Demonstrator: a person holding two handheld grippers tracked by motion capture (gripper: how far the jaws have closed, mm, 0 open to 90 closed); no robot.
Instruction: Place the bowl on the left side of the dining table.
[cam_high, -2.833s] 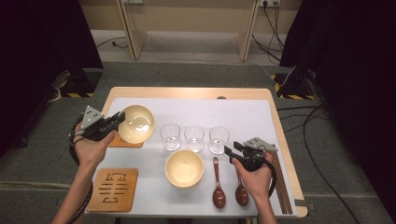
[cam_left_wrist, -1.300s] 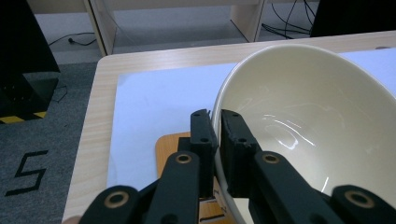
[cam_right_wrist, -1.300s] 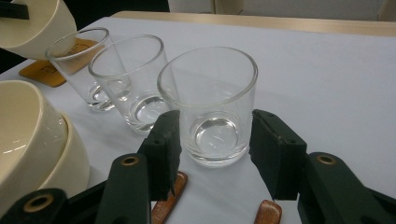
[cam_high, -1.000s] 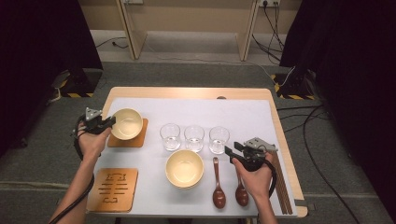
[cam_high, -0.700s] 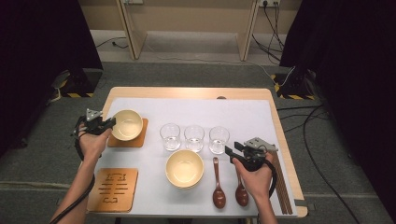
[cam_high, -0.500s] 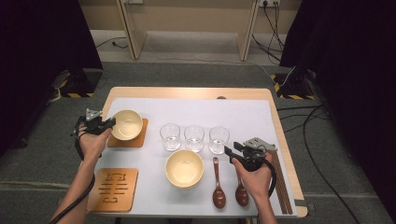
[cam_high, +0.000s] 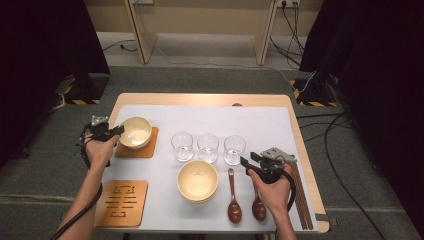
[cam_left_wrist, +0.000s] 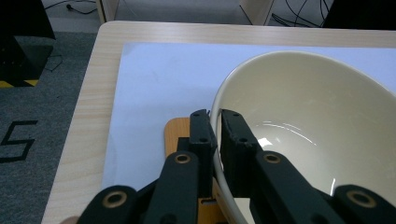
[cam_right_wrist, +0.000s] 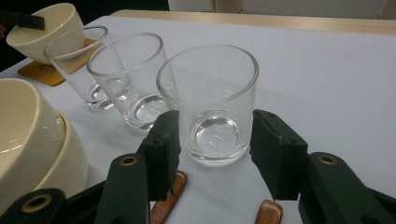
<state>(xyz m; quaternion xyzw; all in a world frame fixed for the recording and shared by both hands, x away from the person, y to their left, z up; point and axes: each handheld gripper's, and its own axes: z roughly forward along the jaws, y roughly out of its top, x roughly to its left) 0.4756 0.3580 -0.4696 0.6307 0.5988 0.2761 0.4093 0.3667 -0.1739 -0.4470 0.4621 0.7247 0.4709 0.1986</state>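
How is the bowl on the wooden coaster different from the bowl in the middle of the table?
The bowl on the coaster is a single bowl; the middle bowl sits nested in another one, as the right gripper view shows. The first rests on a plain wooden coaster, the middle one straight on the white mat. The left gripper pinches the first bowl's rim; nothing grips the middle one. Both are cream, empty and upright.

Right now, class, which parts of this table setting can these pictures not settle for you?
- Orange wooden coaster: mostly covered by the cream ceramic bowl in the high view.
- Stacked cream bowls: cut off by the right gripper view's left edge.
- Brown wooden spoons: hidden behind the right tongs.
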